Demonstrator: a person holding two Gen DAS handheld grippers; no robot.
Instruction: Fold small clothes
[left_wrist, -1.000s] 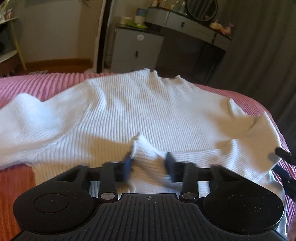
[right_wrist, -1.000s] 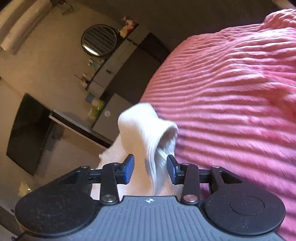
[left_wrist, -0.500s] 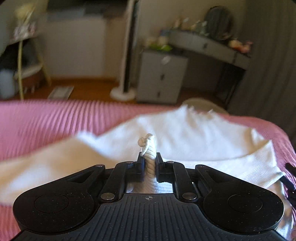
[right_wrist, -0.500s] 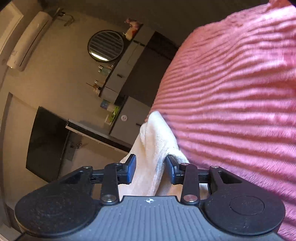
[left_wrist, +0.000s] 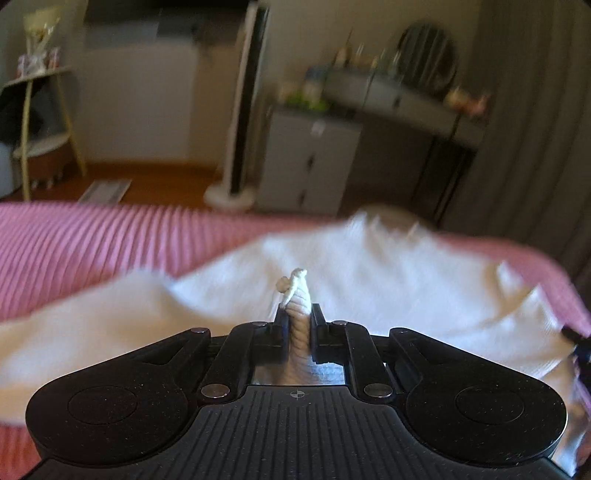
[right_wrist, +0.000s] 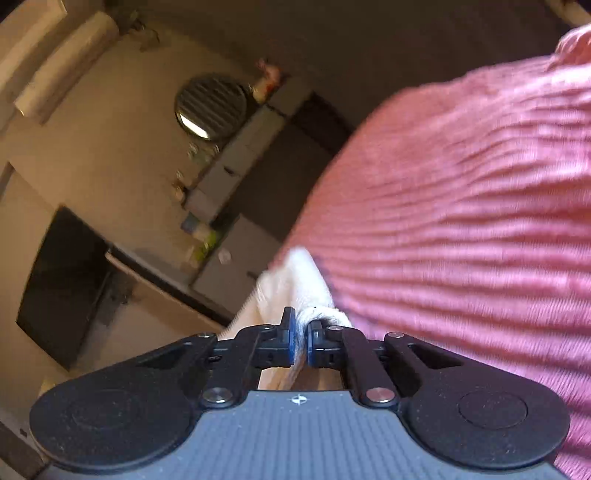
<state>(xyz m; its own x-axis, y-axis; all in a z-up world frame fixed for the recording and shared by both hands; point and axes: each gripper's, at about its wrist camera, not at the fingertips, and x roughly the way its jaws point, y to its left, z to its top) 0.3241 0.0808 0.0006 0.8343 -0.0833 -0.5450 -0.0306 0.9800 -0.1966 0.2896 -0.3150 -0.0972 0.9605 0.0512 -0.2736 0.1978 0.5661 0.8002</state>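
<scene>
A white ribbed knit sweater (left_wrist: 369, 266) lies spread on the pink bedspread (left_wrist: 92, 240). My left gripper (left_wrist: 298, 321) is shut on a bunched fold of the sweater's near hem, which sticks up between the fingers. My right gripper (right_wrist: 301, 332) is shut on another bunch of the white sweater (right_wrist: 295, 280) at its right side, beside the pink bedspread (right_wrist: 461, 240). The right gripper's tip also shows at the right edge of the left wrist view (left_wrist: 580, 343). Both views are blurred by motion.
Beyond the bed's far edge stand a grey cabinet (left_wrist: 306, 162), a dressing table with a round mirror (left_wrist: 424, 55), a white tower fan (left_wrist: 240, 110) and a shelf rack (left_wrist: 37, 110). Dark curtains (left_wrist: 535, 110) hang at the right.
Both grippers have closed on the sweater: the left one first, the right one in the last half second. The left gripper has lifted, and the room now fills more of its view.
</scene>
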